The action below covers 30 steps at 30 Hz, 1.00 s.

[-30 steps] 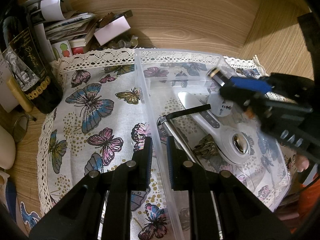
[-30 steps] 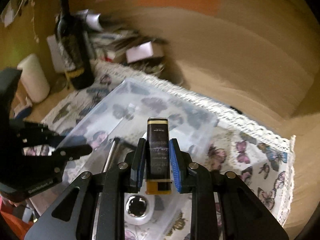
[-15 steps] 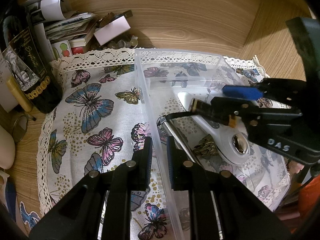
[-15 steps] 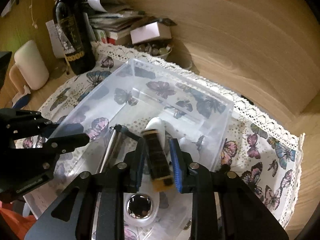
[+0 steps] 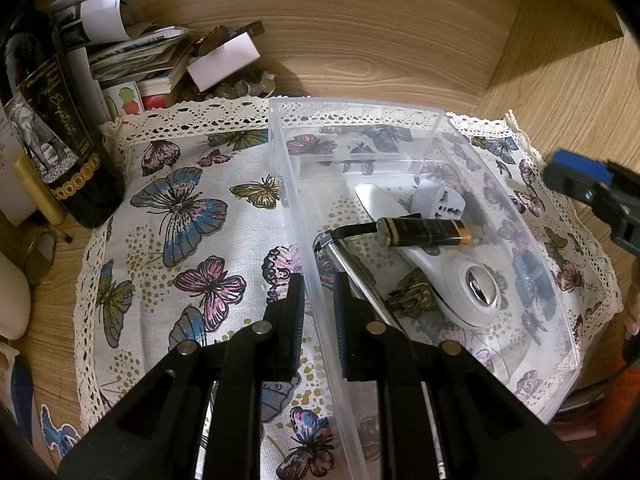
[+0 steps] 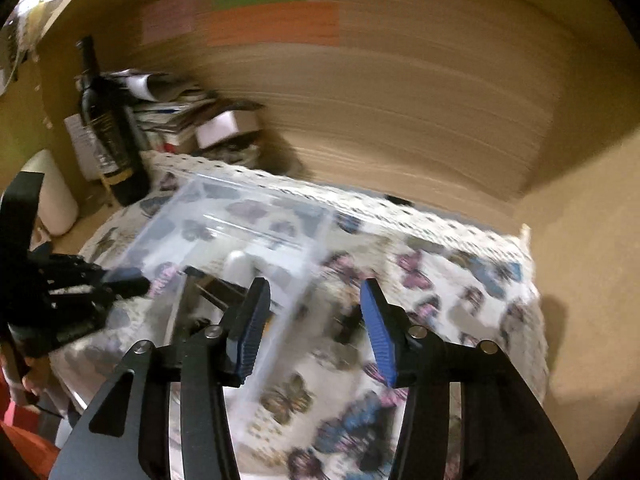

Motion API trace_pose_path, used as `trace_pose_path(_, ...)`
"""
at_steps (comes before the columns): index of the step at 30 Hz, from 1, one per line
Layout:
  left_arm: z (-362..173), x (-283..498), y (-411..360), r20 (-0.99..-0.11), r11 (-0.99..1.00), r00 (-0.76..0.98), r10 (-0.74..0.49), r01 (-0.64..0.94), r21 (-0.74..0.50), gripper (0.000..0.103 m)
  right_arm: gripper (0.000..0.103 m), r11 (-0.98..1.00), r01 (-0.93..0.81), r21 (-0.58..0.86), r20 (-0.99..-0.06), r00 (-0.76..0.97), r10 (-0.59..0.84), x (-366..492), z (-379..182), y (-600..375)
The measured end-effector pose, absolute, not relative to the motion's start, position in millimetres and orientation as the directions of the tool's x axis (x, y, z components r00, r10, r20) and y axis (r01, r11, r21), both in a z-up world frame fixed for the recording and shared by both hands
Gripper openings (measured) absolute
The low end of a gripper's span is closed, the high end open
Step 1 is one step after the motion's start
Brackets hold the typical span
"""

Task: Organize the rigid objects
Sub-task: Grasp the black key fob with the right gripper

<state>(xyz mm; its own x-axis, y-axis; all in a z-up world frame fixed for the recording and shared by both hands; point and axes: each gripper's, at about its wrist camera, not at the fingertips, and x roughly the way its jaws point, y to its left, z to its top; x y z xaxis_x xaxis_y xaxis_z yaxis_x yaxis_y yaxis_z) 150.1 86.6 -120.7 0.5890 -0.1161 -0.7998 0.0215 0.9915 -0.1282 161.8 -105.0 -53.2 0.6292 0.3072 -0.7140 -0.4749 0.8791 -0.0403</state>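
Inside bin [image 5: 400, 120], lighter [image 5: 424, 232] lies beyond left gripper [image 5: 318, 312].

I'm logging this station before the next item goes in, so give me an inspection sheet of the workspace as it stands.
Surface: butterfly-print cloth with lace edge, on a wooden desk.
Job's things: clear plastic bin holds a dark cylindrical case lying on a white handheld device, a white travel adapter, a metal rod and a small brass ornament.
Clutter: wine bottle, pile of papers and books, small white box.
Grippers: left gripper straddles the bin's near wall, seemingly clamped; right gripper open, empty, outside the bin.
Cables: nothing seen.
Surroundings: wooden panels, coloured sticky notes.
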Motion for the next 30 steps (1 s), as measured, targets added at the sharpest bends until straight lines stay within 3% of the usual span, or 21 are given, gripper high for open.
trace_pose_path(10, -121, 150, 86, -0.8, 0.992, 0.589, -0.115, 0.025, -0.124, 0.014, 0.047, 0.938, -0.345, -0.03, -0.774, 0.602, 0.197, 150, -92, -148)
trace_pose_path(23, -121, 150, 85, -0.8, 0.992, 0.589, -0.116, 0.025, -0.125, 0.014, 0.047, 0.955, -0.295, 0.02, -0.845, 0.505, 0.174, 146, -147, -162)
trace_pose_path(24, -121, 150, 85, -0.8, 0.992, 0.589, -0.116, 0.024, -0.126, 0.014, 0.046, 0.955, -0.297, 0.02, -0.845, 0.506, 0.175, 146, -148, -162)
trace_pose_path(26, -121, 150, 85, -0.8, 0.992, 0.589, -0.116, 0.024, -0.126, 0.014, 0.028, 0.955, -0.298, 0.007, -0.84, 0.516, 0.167, 145, -147, -161)
trace_pose_path(30, -121, 150, 85, -0.8, 0.992, 0.589, -0.117, 0.025, -0.127, 0.014, 0.028, 0.953, -0.303, 0.014, -0.834, 0.522, 0.178, 145, -145, -161)
